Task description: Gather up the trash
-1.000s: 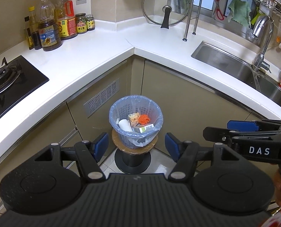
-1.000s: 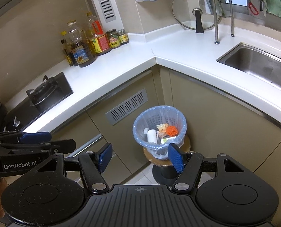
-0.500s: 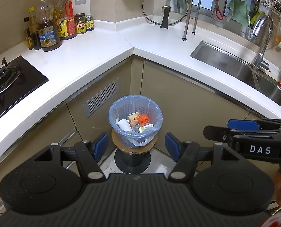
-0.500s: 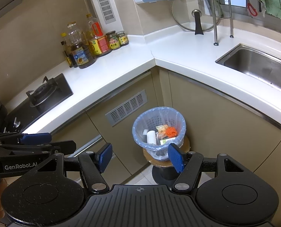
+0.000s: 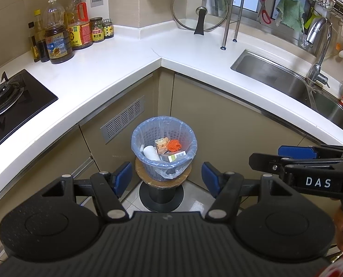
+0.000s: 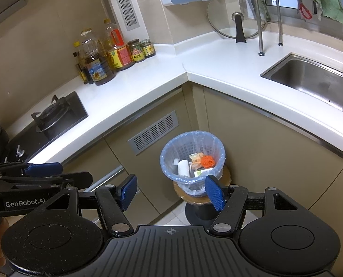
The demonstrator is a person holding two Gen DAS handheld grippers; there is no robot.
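**Both grippers parked over the corner bin, nothing picked up**

Looking down into a kitchen corner from both wrist views. Left gripper [image 5: 166, 176] with jaws spread wide, blue pads apart, nothing between them. Same deal with the right gripper [image 6: 170, 190]: jaws wide, empty. Each one pokes into the other's view from the side, side by side and pointed down toward the same spot.

Down there on the floor, tucked in the far corner where the two cabinet runs meet: a small basket-style trash bin [image 5: 138, 143] lined with a pale blue bag, perched on a round wooden-topped stool [image 5: 162, 180] with a black pedestal. Already inside the bin: a white roll or cup [image 5: 151, 152], an orange mesh ball [image 5: 174, 145], a crumpled snack wrapper [image 5: 161, 143] and a small box [image 5: 176, 155]. Bin sits well below the jaws, not touched by either.

Up top, white L-shaped counter [image 5: 116, 69]. Far left: a cluster of oil and sauce bottles [image 5: 56, 43] against the wall, gas hob [image 5: 7, 97] nearer on the left. Far middle: glass pot lid [image 5: 200, 8] standing upright against the wall. Right side: steel sink [image 5: 284, 80] with tap [image 5: 319, 46], red scissors [image 5: 265, 5] and green cloth [image 5: 289, 12] hanging above.
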